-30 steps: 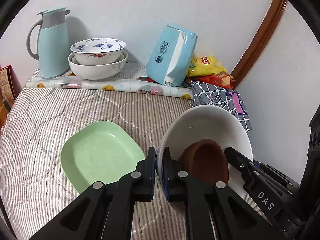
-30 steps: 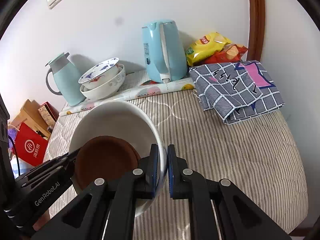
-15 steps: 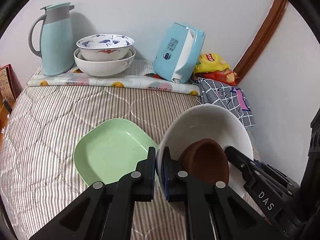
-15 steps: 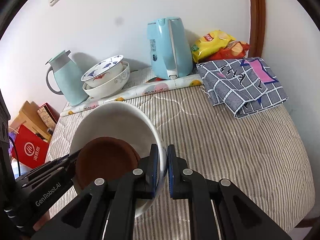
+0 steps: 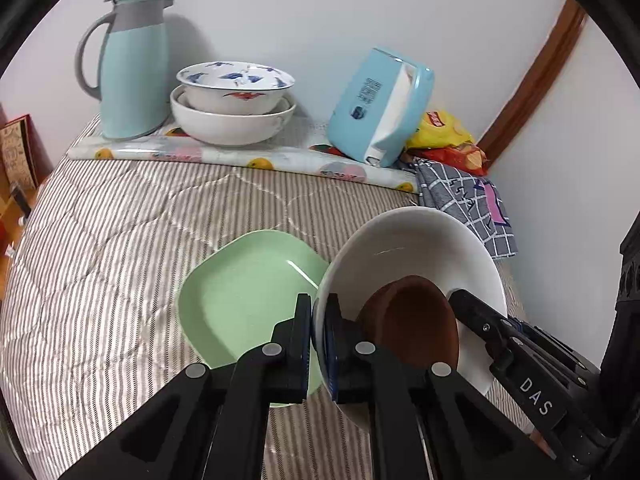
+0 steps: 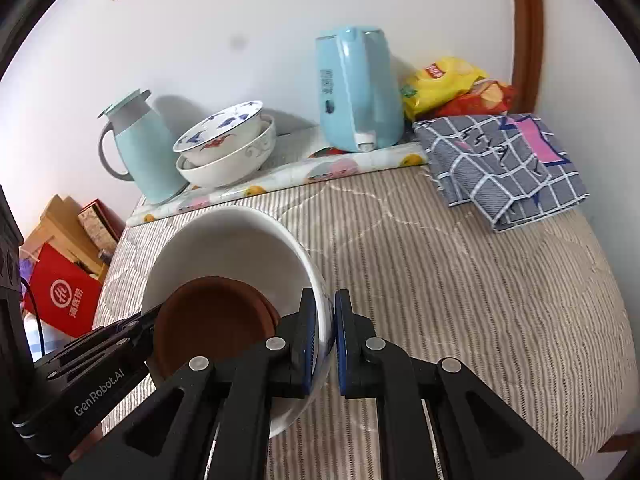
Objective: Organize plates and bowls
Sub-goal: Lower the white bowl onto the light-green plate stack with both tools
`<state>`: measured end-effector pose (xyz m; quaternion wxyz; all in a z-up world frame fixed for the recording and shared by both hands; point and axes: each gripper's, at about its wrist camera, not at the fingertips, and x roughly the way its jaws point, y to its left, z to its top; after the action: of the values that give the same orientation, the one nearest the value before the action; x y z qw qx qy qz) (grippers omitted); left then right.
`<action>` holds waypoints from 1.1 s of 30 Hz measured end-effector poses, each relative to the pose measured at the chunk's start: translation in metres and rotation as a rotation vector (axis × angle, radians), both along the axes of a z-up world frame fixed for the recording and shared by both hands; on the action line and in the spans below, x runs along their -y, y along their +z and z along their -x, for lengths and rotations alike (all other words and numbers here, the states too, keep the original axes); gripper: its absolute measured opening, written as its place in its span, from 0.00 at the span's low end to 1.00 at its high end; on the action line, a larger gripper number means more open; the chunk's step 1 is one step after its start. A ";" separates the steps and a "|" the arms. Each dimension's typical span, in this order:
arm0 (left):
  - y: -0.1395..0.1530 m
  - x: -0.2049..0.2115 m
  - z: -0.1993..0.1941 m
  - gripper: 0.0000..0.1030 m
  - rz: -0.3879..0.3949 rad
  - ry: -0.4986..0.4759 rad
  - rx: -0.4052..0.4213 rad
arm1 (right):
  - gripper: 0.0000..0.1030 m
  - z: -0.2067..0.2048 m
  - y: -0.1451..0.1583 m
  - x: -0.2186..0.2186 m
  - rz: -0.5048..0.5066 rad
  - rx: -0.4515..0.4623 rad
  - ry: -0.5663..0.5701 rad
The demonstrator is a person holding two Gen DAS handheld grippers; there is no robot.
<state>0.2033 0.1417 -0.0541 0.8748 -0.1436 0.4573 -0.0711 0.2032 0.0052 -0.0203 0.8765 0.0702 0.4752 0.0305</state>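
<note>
Your left wrist view looks close along its fingers toward the bed's (image 5: 100, 240) back edge; your right wrist view faces likewise. You share the white bowl (image 5: 408, 248) (image 6: 224, 240) and back-edge clutter.

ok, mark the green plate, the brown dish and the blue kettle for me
green plate (image 5: 244, 296), left wrist view, on its flat centre.
brown dish (image 6: 208, 324), right wrist view, on its inner bottom.
blue kettle (image 6: 352, 92), right wrist view, on its body side.
</note>
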 end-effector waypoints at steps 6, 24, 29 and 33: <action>-0.008 -0.015 0.001 0.07 -0.004 0.038 -0.011 | 0.09 -0.006 -0.008 -0.014 -0.019 -0.014 0.041; -0.039 -0.040 -0.020 0.07 -0.008 0.088 -0.078 | 0.09 -0.035 -0.042 -0.038 -0.047 -0.077 0.087; -0.048 -0.039 -0.027 0.07 -0.011 0.087 -0.097 | 0.09 -0.043 -0.054 -0.039 -0.049 -0.101 0.088; -0.055 -0.040 -0.033 0.07 -0.014 0.084 -0.113 | 0.09 -0.048 -0.062 -0.038 -0.052 -0.119 0.088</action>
<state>0.2363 0.1816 -0.1087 0.8508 -0.1603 0.4999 -0.0230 0.2514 0.0435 -0.0825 0.8424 0.0736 0.5283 0.0770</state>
